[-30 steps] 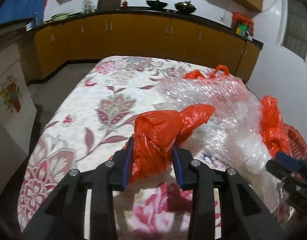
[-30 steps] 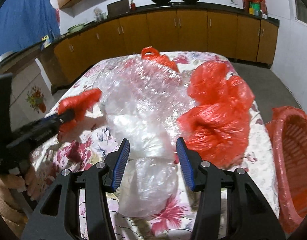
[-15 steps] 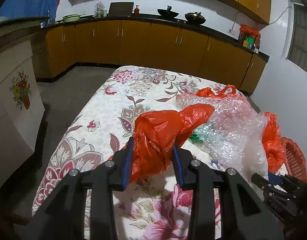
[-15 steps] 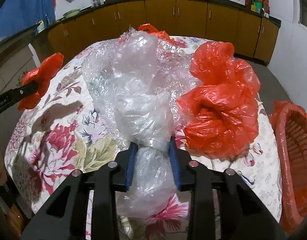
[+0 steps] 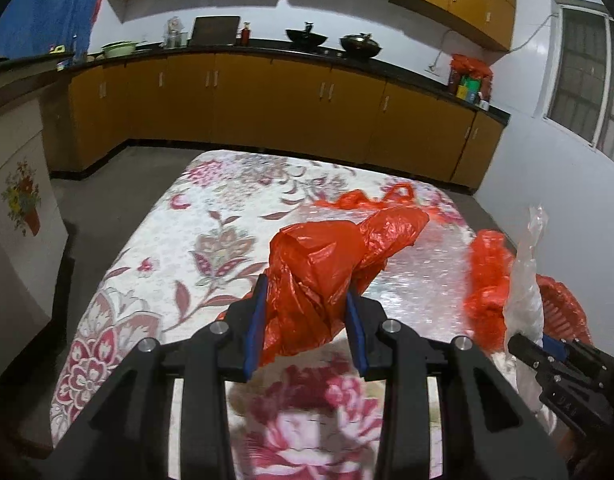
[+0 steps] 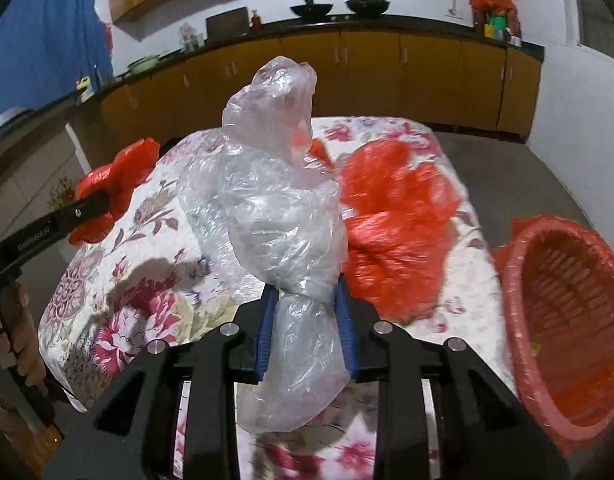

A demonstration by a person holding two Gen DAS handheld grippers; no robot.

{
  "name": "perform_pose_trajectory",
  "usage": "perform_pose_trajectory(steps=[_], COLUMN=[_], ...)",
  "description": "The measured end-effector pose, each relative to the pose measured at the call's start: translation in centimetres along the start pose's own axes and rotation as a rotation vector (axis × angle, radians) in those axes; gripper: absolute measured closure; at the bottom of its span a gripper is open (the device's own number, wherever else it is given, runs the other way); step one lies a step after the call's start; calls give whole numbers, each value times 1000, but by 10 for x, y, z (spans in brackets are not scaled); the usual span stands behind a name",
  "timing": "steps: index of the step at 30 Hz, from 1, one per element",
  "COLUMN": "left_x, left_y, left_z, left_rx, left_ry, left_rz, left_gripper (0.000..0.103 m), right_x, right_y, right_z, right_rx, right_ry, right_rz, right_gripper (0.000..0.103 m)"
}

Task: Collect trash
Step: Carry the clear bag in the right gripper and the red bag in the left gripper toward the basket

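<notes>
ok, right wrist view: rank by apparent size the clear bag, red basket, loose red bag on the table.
1. clear plastic bag, though nearness to the camera inflates it
2. red basket, cut off by the frame edge
3. loose red bag
Basket versus red bag is close.

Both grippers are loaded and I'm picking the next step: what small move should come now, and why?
Probably swing the right gripper over the red basket and release there. It is shut on the clear plastic bag, held above the floral table, and the basket stands open just off the table's right edge. The left gripper, shut on a red bag, could follow.
</notes>
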State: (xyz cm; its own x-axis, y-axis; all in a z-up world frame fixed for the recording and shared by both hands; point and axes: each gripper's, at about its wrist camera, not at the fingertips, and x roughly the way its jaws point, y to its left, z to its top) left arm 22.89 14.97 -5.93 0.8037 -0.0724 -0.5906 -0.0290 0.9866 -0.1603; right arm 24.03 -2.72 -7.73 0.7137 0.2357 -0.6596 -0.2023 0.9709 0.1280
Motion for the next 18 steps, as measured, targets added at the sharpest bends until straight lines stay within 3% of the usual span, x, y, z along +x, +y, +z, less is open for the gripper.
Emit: perform_pose_trajectory(steps=[18], left_x=[0], left_y=[-91], left_z=[-6], left_rx=[95], left_ry=[11], left_rz=[-177], left_gripper=[68], right_x=[-46], right_y=[-87], right_z=[-10], right_rx=[162], right_ry=[-74], right_rz=[-166], right_gripper=[74])
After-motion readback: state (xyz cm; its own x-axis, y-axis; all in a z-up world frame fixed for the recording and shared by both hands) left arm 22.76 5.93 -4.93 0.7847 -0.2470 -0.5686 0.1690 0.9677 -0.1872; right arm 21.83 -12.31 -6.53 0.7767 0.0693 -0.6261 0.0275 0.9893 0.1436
